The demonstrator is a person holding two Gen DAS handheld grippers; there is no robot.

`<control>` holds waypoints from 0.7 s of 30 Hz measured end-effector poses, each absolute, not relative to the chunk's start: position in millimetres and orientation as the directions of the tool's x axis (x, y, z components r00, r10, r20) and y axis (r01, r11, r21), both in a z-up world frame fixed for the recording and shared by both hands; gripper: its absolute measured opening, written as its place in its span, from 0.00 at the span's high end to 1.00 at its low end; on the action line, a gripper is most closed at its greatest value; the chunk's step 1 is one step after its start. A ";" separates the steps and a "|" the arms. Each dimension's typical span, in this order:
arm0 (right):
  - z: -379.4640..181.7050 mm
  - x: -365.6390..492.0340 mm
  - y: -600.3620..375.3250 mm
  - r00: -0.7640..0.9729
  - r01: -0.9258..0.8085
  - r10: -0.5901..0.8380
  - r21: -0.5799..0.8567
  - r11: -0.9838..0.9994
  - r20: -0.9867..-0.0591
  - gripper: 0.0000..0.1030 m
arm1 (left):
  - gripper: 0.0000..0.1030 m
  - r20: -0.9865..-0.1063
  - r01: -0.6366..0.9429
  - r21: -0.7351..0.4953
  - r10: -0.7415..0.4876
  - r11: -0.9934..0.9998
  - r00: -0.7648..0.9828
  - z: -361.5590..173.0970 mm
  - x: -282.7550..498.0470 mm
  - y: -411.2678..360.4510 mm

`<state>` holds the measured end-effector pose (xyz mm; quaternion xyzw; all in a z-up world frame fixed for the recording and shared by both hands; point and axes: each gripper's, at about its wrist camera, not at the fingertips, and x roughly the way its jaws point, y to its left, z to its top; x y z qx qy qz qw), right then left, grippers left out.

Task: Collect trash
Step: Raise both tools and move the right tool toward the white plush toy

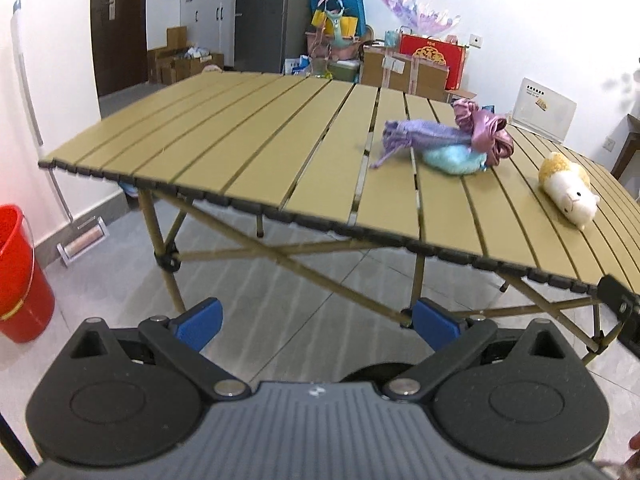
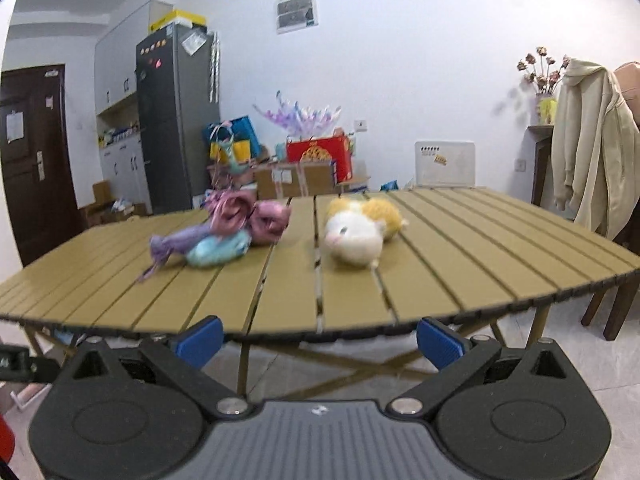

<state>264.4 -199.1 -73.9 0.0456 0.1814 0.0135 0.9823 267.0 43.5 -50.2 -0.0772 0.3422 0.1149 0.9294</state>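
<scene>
Here the left gripper (image 1: 316,322) is hanging below the near edge of the slatted table (image 1: 248,148), its blue fingers spread wide and gripping nothing. The right gripper (image 2: 318,338) is likewise gaping wide at that edge. On the table, a purple and blue bundle (image 2: 224,228) is lying beside a yellow-white plush toy (image 2: 360,228). A red bucket (image 1: 18,276) is standing on the floor left of the table.

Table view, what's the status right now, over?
Left gripper open, empty, short of the table. Right gripper open, empty. Purple-and-blue bundle and plush toy untouched. Nothing blocking.
</scene>
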 end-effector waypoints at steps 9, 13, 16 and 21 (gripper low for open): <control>-56.9 302.2 -215.0 0.954 0.007 0.024 0.102 0.995 -0.300 0.00 | 0.00 -0.617 -0.250 -0.055 0.164 0.967 0.769 -28.6 297.1 29.3; -50.9 322.1 -222.4 0.959 0.012 0.018 0.103 0.995 -0.284 0.00 | 0.00 -0.601 -0.247 -0.062 0.162 0.967 0.783 -18.4 312.3 23.4; -48.8 337.7 -228.5 0.959 0.020 0.012 0.109 0.994 -0.282 0.00 | 0.00 -0.590 -0.245 -0.064 0.162 0.967 0.791 -11.6 324.5 20.7; -48.3 370.7 -239.6 0.954 0.036 0.006 0.134 0.990 -0.299 0.00 | 0.00 -0.579 -0.243 -0.054 0.167 0.969 0.798 -3.8 345.5 16.9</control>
